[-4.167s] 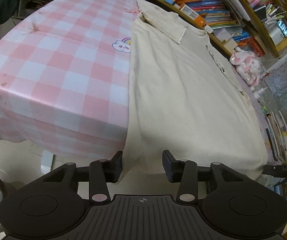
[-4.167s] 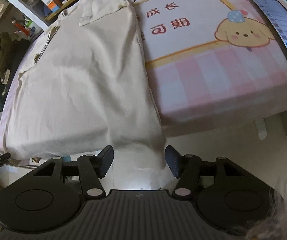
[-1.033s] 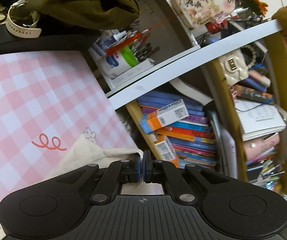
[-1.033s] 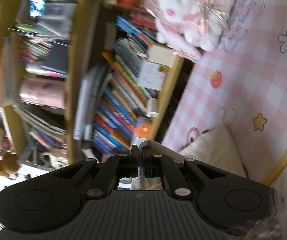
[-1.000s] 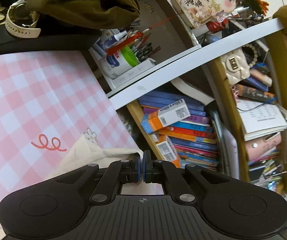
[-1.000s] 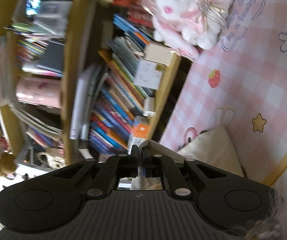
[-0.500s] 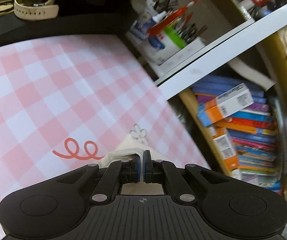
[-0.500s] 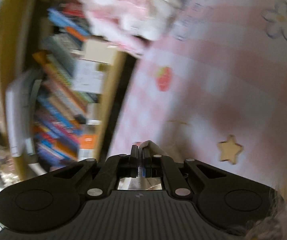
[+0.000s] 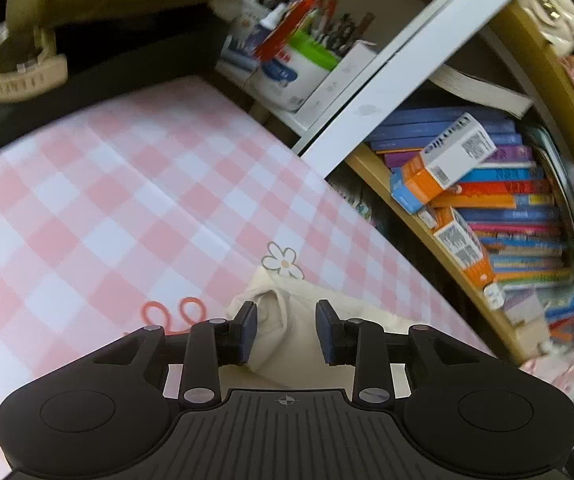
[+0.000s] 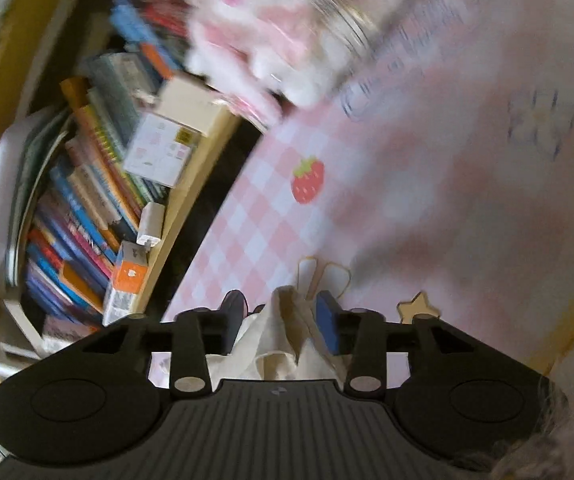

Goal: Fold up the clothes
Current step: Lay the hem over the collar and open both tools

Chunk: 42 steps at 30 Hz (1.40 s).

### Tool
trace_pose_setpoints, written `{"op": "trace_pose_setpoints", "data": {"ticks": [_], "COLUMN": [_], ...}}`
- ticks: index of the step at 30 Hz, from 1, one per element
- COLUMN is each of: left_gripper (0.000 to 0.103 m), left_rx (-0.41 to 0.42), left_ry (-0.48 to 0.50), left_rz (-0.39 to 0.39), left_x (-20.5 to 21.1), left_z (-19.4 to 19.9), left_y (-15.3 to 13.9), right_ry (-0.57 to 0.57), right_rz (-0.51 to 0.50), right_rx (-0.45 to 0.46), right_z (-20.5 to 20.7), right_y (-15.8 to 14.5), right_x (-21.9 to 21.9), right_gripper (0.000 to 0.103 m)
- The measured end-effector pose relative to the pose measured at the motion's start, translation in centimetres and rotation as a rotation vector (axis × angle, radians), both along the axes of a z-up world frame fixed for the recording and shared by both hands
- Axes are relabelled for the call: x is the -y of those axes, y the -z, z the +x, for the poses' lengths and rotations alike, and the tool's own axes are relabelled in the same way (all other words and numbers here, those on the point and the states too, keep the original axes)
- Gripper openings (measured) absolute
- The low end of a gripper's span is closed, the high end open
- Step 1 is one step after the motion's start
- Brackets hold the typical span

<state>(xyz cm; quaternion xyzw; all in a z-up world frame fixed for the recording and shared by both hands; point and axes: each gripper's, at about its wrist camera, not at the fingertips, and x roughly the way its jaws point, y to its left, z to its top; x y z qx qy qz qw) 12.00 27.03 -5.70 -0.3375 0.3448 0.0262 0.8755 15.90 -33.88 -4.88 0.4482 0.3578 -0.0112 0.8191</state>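
Observation:
The cream garment (image 9: 283,322) lies bunched on the pink checked tablecloth (image 9: 107,208) near the table's far edge. My left gripper (image 9: 285,330) is open, its jaws on either side of a rumpled corner of the cloth. In the right wrist view another crumpled corner of the same garment (image 10: 283,328) stands up between the jaws of my right gripper (image 10: 283,326), which is open too. Most of the garment is hidden behind the gripper bodies.
A bookshelf with stacked books (image 9: 487,208) and small boxes (image 9: 453,156) stands right behind the table edge. A pen cup (image 9: 287,60) sits on a white shelf. A dark garment and a watch (image 9: 19,72) lie far left. A plush toy (image 10: 287,32) sits by the books (image 10: 87,208).
Both grippers have opened and let go of the garment corners they held half a second ago. The cloth now rests on the table by the far edge. Both views have tilted down slightly.

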Motion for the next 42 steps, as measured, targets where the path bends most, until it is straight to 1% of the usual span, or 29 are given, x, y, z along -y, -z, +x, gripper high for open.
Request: {"op": "trace_pose_setpoints", "data": {"ticks": [3, 4, 7, 9, 11, 13, 15, 16, 18, 22, 24, 26, 27, 29, 30, 31, 32, 35, 37, 38, 39, 41, 42], "left_gripper": [0.031, 0.031, 0.031, 0.031, 0.031, 0.027, 0.021, 0.020, 0.017, 0.016, 0.016, 0.016, 0.016, 0.016, 0.017, 0.018, 0.017, 0.017, 0.018, 0.018, 0.018, 0.018, 0.018], "left_rx": [0.018, 0.024, 0.034, 0.062, 0.086, 0.102, 0.122, 0.128, 0.111, 0.067, 0.045, 0.036, 0.032, 0.016, 0.016, 0.025, 0.036, 0.091, 0.071, 0.055, 0.038, 0.070, 0.088], "left_ry": [-0.005, 0.019, 0.166, 0.294, 0.421, 0.543, 0.624, 0.653, 0.695, 0.771, 0.804, 0.813, 0.818, 0.808, 0.805, 0.793, 0.765, 0.677, 0.599, 0.565, 0.532, 0.491, 0.495], "left_rz": [0.058, 0.072, 0.160, 0.237, 0.295, 0.367, 0.418, 0.432, 0.451, 0.467, 0.468, 0.474, 0.477, 0.481, 0.481, 0.497, 0.537, 0.598, 0.630, 0.625, 0.618, 0.615, 0.601], "left_x": [0.5, 1.1, 4.0, 6.9, 9.7, 12.8, 15.3, 16.3, 18.0, 20.4, 21.6, 22.4, 22.8, 22.9, 22.9, 22.9, 22.9, 21.9, 20.8, 19.7, 18.7, 16.6, 15.8], "left_z": [-1.4, -1.9, -2.2, -2.5, -2.4, -1.7, -1.0, -0.5, 0.3, 1.5, 1.8, 2.0, 2.2, 3.1, 3.9, 5.0, 6.5, 11.1, 13.8, 14.6, 15.3, 14.7, 13.8], "left_y": [-0.8, -0.9, -1.6, -2.2, -2.4, -2.6, -2.5, -2.2, -1.6, -0.1, 0.5, 0.8, 0.9, 0.6, 0.4, 0.0, -0.6, -2.8, -3.8, -4.3, -4.8, -5.9, -6.3], "right_ry": [-0.083, -0.122, -0.252, -0.345, -0.409, -0.447, -0.466, -0.476, -0.494, -0.537, -0.564, -0.604, -0.613, -0.613, -0.611, -0.612, -0.614, -0.626, -0.632, -0.635, -0.638, -0.641, -0.642], "right_rz": [-0.174, -0.239, -0.410, -0.504, -0.560, -0.601, -0.623, -0.629, -0.641, -0.697, -0.750, -0.818, -0.835, -0.836, -0.835, -0.836, -0.837, -0.835, -0.834, -0.834, -0.835, -0.833, -0.832], "right_rx": [0.039, 0.053, 0.098, 0.134, 0.160, 0.169, 0.163, 0.158, 0.145, 0.090, 0.115, 0.133, 0.138, 0.141, 0.142, 0.143, 0.145, 0.147, 0.146, 0.145, 0.145, 0.145, 0.146], "right_z": [-1.6, -2.1, -3.1, -3.4, -3.4, -3.1, -2.9, -2.9, -2.9, -3.1, -3.6, -4.0, -4.2, -4.3, -4.3, -4.3, -4.3, -4.3, -4.3, -4.2, -4.2, -4.2, -4.2], "right_y": [-2.2, -2.8, -3.7, -3.8, -3.6, -3.3, -2.6, -2.1, -1.4, 0.4, 0.7, 0.9, 1.0, 1.0, 1.1, 1.1, 1.1, 0.9, 0.9, 0.8, 0.8, 0.8, 0.8], "right_x": [-2.8, -4.3, -8.9, -12.3, -15.2, -17.4, -19.1, -19.9, -20.9, -22.0, -22.4, -23.2, -23.3, -23.3, -23.3, -23.3, -23.3, -23.2, -23.1, -23.1, -23.1, -23.1, -23.1], "right_gripper": [0.039, 0.039, 0.041, 0.042, 0.042, 0.042, 0.042, 0.042, 0.041, 0.038, 0.039, 0.042, 0.042, 0.043, 0.043, 0.043, 0.043, 0.043, 0.043, 0.043, 0.043, 0.043, 0.043]}}
